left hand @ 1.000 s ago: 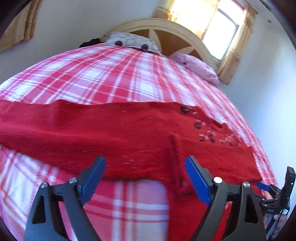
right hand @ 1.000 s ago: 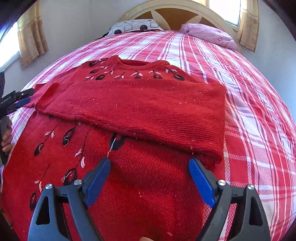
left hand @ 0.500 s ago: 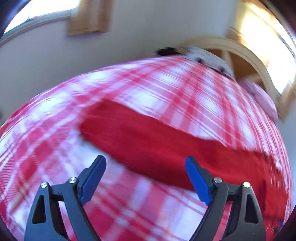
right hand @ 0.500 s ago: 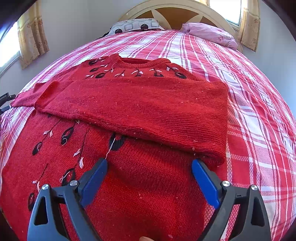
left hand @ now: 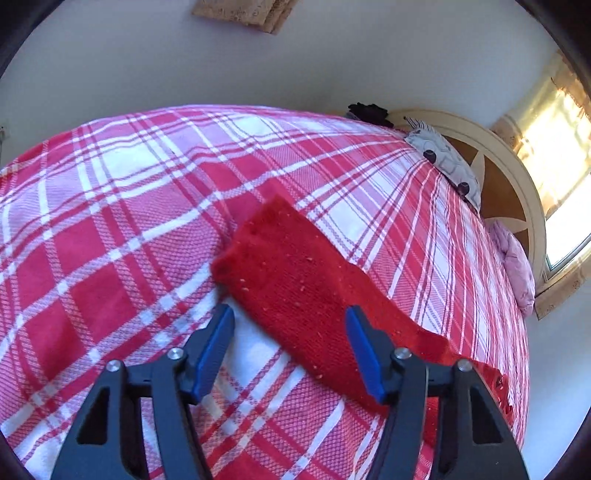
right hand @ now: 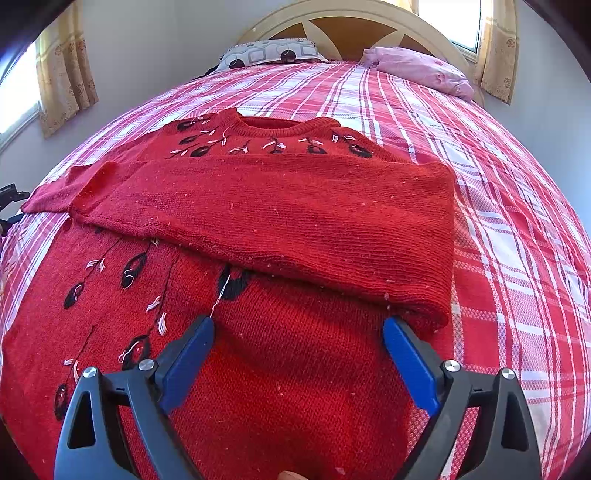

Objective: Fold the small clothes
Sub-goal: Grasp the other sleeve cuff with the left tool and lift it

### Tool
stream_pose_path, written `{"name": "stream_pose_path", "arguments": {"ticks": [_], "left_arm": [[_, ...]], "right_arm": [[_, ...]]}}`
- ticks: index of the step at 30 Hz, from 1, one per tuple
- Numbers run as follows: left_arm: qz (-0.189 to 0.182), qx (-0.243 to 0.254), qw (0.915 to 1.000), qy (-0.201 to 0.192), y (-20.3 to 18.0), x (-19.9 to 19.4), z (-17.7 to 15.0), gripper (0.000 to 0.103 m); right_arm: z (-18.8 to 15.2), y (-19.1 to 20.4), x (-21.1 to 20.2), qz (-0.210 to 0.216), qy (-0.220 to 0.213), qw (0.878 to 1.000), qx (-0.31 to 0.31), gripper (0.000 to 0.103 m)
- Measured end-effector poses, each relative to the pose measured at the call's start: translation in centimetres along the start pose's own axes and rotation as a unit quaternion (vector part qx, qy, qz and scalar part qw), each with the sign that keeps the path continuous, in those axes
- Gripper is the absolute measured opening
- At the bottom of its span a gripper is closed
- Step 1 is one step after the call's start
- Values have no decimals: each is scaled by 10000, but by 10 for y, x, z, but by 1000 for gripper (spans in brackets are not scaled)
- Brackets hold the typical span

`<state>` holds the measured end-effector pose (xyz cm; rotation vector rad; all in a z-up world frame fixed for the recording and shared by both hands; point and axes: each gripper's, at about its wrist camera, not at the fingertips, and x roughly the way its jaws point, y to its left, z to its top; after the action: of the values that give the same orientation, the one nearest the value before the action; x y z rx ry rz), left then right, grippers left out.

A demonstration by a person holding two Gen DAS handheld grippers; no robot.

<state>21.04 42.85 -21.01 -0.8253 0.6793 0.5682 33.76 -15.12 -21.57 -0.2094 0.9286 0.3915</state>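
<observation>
A red knitted sweater (right hand: 280, 369) with black and white embroidery lies flat on the bed. One sleeve (right hand: 288, 218) is folded across its chest. The other sleeve (left hand: 295, 280) stretches out over the plaid cover, its cuff (left hand: 251, 236) pointing away from me in the left wrist view. My left gripper (left hand: 290, 325) is open, low over this sleeve near the cuff, and holds nothing. My right gripper (right hand: 297, 336) is open above the sweater's body, just below the folded sleeve, and holds nothing.
The bed has a red, pink and white plaid cover (left hand: 110, 229). A patterned pillow (right hand: 269, 53) and a pink pillow (right hand: 417, 68) lie by the curved headboard (right hand: 351, 26). Walls and curtained windows (right hand: 18, 96) surround the bed.
My left gripper has swung left along the outstretched sleeve, from the sweater's body to its cuff end. My right gripper has dropped back slightly and stays open over the body.
</observation>
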Motion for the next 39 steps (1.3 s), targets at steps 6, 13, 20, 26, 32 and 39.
{"name": "stream_pose_path", "arguments": {"ticks": [6,13,20,26,32,39], "left_arm": [[187,122,9997,-76,1,12,11,27],[-243,-73,9996,-133,11,8,18,5],[-863,131,9959,-234,-24,-18,12,5],[-1432,377,9887,-213,-75,-39,2,5],[-1918,506,9801,-54,-120,-52,-15,5],[-2364,576,9697,227,-164,-54,-35,5]], "right_arm": [[0,1,-1,-9,-17,10000,4,93],[0,0,-1,-7,-25,10000,9,93],[-1,0,-1,-12,-33,10000,7,93],[0,1,-1,-4,-61,10000,24,94],[-2,0,-1,33,-97,9999,52,94],[-3,-2,-2,93,-139,9998,96,94]]}}
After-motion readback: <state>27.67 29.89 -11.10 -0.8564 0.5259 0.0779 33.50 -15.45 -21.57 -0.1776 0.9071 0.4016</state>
